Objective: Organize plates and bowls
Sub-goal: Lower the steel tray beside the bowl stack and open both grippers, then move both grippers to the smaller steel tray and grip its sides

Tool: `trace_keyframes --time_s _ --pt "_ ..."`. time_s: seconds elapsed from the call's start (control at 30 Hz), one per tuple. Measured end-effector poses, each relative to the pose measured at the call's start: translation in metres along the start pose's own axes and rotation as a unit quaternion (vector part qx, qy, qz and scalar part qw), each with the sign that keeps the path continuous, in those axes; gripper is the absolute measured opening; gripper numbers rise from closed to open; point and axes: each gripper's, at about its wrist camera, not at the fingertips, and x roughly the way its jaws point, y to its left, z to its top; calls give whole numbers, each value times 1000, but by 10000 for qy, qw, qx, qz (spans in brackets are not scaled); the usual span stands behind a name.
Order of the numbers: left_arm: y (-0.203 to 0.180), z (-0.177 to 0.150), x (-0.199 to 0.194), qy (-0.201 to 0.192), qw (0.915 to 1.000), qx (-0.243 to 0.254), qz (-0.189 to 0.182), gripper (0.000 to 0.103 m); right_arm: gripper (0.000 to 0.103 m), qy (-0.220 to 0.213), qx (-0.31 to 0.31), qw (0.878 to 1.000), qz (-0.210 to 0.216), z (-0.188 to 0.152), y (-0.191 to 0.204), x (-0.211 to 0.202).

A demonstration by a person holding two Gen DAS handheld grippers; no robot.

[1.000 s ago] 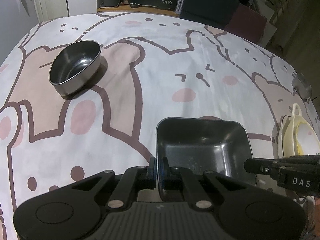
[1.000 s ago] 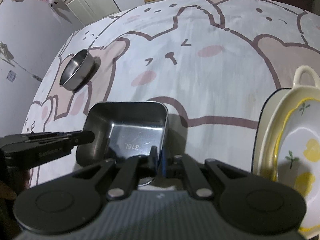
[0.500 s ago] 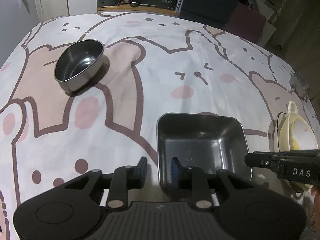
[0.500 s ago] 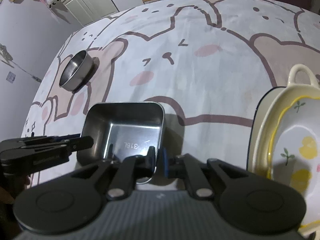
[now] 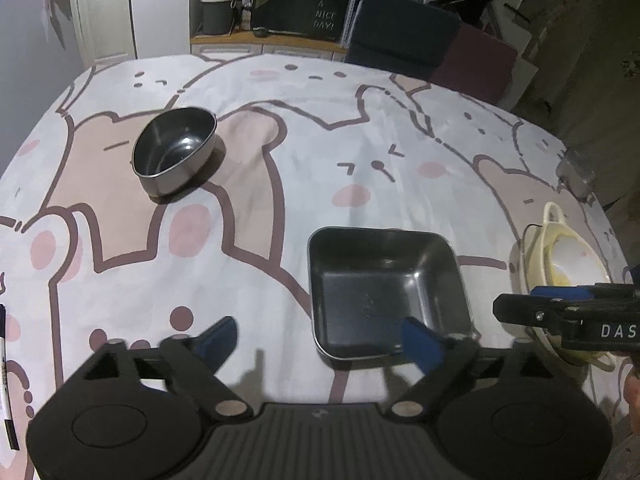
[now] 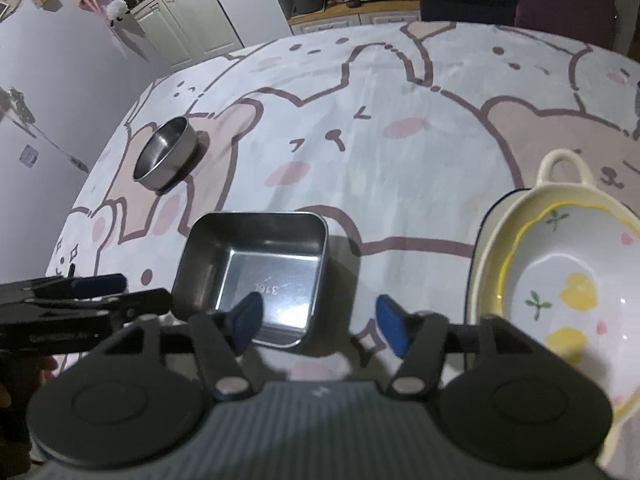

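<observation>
- Nearest in the left wrist view, the left tongs (image 5: 318,338) are spreading apart, blue pads wide; the near left corner of the square steel tray (image 5: 384,292) sits between them, and neither pad presses on it.
- In the right wrist view, the right tongs (image 6: 320,326) are likewise spreading, their pads on either side of the tray's (image 6: 256,272) near right corner without gripping it.
- The tray rests flat and empty on the tabletop (image 5: 280,168), released by both tongs.
- A pen-like object (image 5: 6,380) lies at the left edge of the cloth; I cannot tell more.
- Just right of the tray, apart from it, a cream handled dish (image 6: 560,280) with yellow fruit print lies nested on a dark-rimmed plate (image 6: 486,224).
- Farther back on the left, well apart from the tray, a round steel bowl (image 5: 174,150) stands upright on a tan bear figure.
- The tabletop is covered with a white cloth printed with pink-cheeked bears and rabbits outlined in brown.
- Beyond the far edge: white cabinets (image 5: 104,20), a grey bucket (image 5: 216,16) on a wooden ledge, a black board (image 5: 304,6) lettered "HAVE A NICE DAY!", and dark upholstered seats (image 5: 404,36).
</observation>
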Motion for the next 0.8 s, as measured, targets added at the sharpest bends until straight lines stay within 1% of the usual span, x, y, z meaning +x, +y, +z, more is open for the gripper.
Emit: trace_keyframes --time_s 0.13,0.33,0.53,0.63,0.8 --pt "-6 -4 -15 -128 9999 33 -13 101 86 -191 -60 9997 -128 -6 -1 -18" --pt "-18 -5 -34 -371 9993 104 10 103 103 -533 -109 9983 -186 -14 -8 -50" --pt "-41 2 -50 -735 9972 147 56 103 103 -889 -170 9955 -270 -19 -20 -83" --pt "-58 8 -51 -847 9963 154 -31 103 103 -1097 -66 9936 -259 -20 -36 -101" --pt "-97 21 -44 -942 9949 320 -166 103 103 -1424 130 9883 -537 -18 -71 -124"
